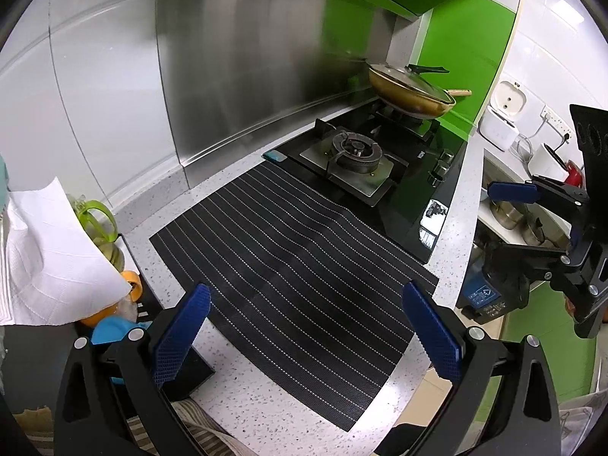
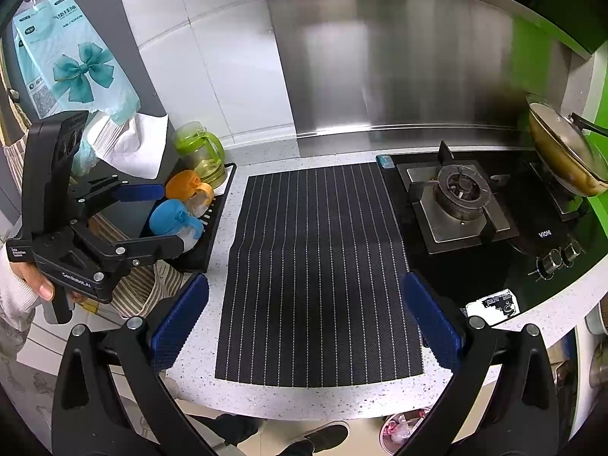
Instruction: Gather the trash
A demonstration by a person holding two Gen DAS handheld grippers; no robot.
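Counter of speckled white stone, carrying a black striped mat that serves here as the landmark. Both grippers hang above the near edge of the mat. The left gripper has its jaws spread wide with nothing between them; the mat fills the gap. The right gripper likewise shows its jaws parted and empty over the mat. In the right wrist view the left gripper appears to the left of the mat, held by a hand in a white sleeve; in the left wrist view the right gripper appears beyond the mat's right edge, past the counter's rim.

To the right of the mat lies a black glass gas hob with a bare burner nearest the mat and a lidded frying pan on the farther burner. To the left of the mat stands a black rack holding a green cup, an orange cup and a blue cup. Above the rack hangs a tissue pack with a white sheet drawn out.

The trash, pink and white scraps, sits in a bin on the floor below the mat's near right corner. No trash is visible on the mat itself.
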